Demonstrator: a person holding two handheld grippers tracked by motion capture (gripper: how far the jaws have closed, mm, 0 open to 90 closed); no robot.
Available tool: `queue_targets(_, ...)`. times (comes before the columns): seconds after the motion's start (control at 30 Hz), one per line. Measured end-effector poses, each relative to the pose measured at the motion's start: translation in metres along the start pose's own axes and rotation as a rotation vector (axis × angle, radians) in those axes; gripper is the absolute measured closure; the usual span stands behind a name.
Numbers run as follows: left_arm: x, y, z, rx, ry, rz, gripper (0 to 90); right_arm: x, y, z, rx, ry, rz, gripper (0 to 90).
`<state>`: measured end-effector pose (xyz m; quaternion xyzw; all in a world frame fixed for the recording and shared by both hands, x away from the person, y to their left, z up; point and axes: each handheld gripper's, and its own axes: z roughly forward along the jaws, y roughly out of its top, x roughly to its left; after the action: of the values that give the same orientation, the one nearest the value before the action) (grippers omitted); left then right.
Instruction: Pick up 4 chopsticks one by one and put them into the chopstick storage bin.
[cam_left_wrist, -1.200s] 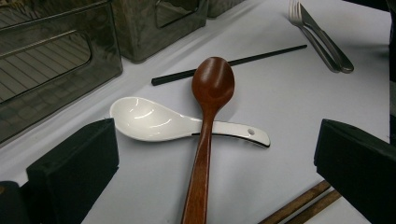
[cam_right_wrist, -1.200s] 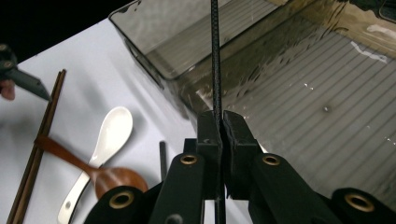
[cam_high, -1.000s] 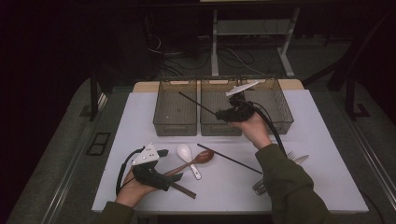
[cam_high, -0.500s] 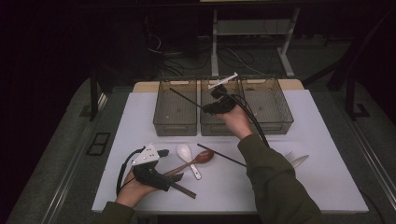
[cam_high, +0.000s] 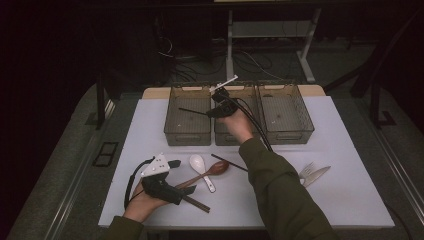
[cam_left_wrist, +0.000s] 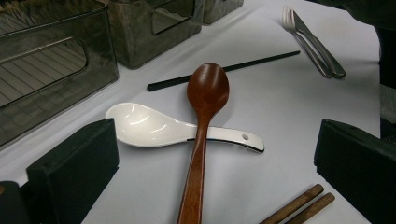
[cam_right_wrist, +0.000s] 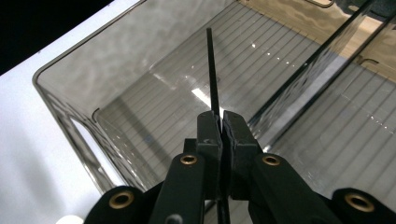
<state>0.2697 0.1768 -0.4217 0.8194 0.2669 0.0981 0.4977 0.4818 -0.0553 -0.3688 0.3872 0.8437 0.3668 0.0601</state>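
Near edge of white table (cam_high: 350, 200): left gripper (cam_high: 172, 192) resting low, jaws wide apart, holding nothing. Just ahead, long brown wooden spoon (cam_left_wrist: 205, 112) lies across white ceramic soup spoon (cam_left_wrist: 154, 130); pair of brown wooden chopsticks (cam_left_wrist: 299, 205) beside; single black chopstick (cam_left_wrist: 224, 70) beyond.

Right side: metal fork and knife (cam_high: 312, 173) together.

Far: three smoky clear plastic bins (cam_high: 187, 135) in row. Right gripper (cam_high: 220, 111) above them, jaws clamped on thin black chopstick (cam_right_wrist: 212, 70), tip over leftmost bin.

Likely step: sorting cutlery, chopstick drop-off. Next move probably needs lowering, then release.

A fork (cam_high: 306, 170) and a knife (cam_high: 317, 175) lie together on the white table (cam_high: 350, 200), right of the spoons.
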Motion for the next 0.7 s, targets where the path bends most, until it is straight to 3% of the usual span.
queue_targets(0.7, 0.001, 0.000, 0.000, -0.004, -0.008, 0.001, 0.0, 0.016, 0.017, 0.028, 0.034, -0.041, -0.020, 84.9)
